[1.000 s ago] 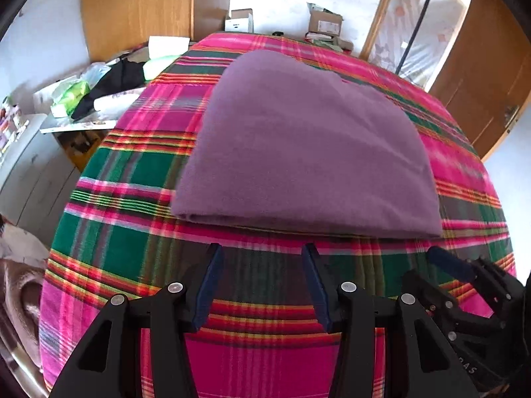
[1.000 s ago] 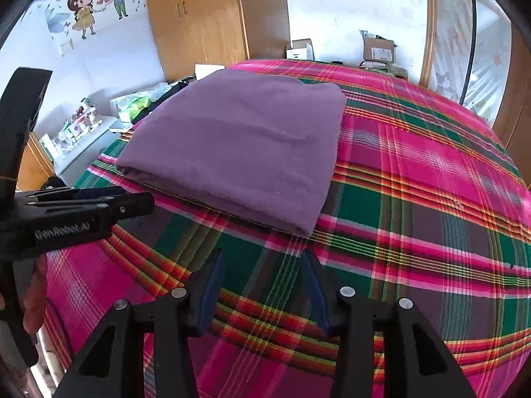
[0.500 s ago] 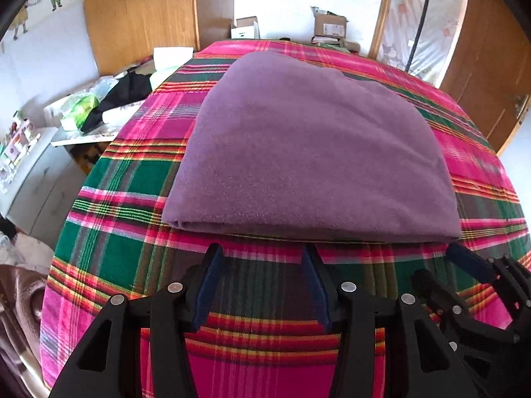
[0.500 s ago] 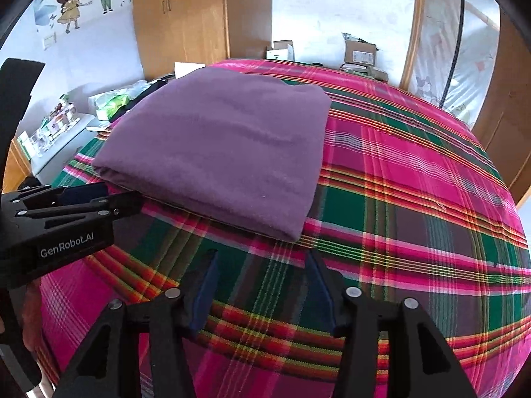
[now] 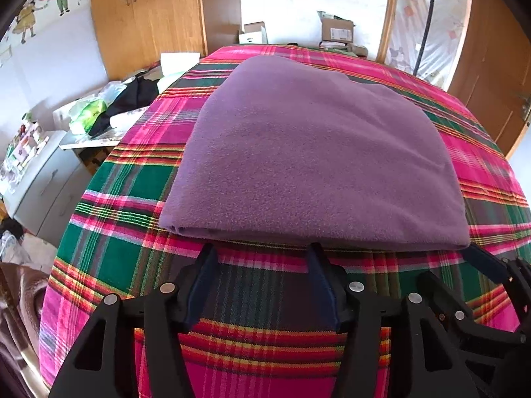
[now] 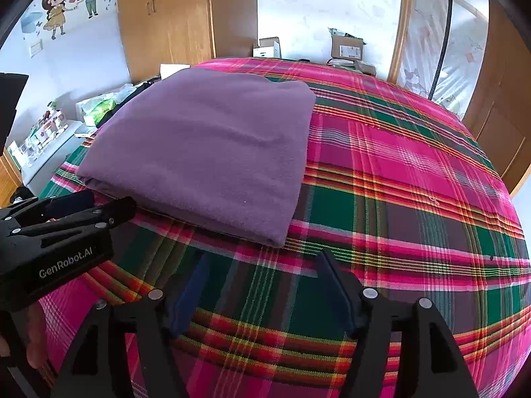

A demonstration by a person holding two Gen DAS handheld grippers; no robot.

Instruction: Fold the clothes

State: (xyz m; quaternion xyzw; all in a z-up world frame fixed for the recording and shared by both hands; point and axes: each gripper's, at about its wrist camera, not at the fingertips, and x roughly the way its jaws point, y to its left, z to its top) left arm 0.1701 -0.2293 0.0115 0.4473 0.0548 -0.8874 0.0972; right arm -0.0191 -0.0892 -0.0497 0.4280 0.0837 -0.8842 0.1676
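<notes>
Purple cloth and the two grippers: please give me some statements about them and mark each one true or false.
1. The purple cloth lies folded on the plaid bedcover. True.
2. The left gripper clamps the cloth. False: its jaws are open, with only bedcover between them.
3. The right gripper is open and empty. True.
4. The cloth hangs over the bed's edge. False: it lies wholly on the bed.

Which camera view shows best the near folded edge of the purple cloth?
The left wrist view: the purple cloth fills it, its near edge running the whole width. The right wrist view shows it aslant, the left end behind the left gripper.
</notes>
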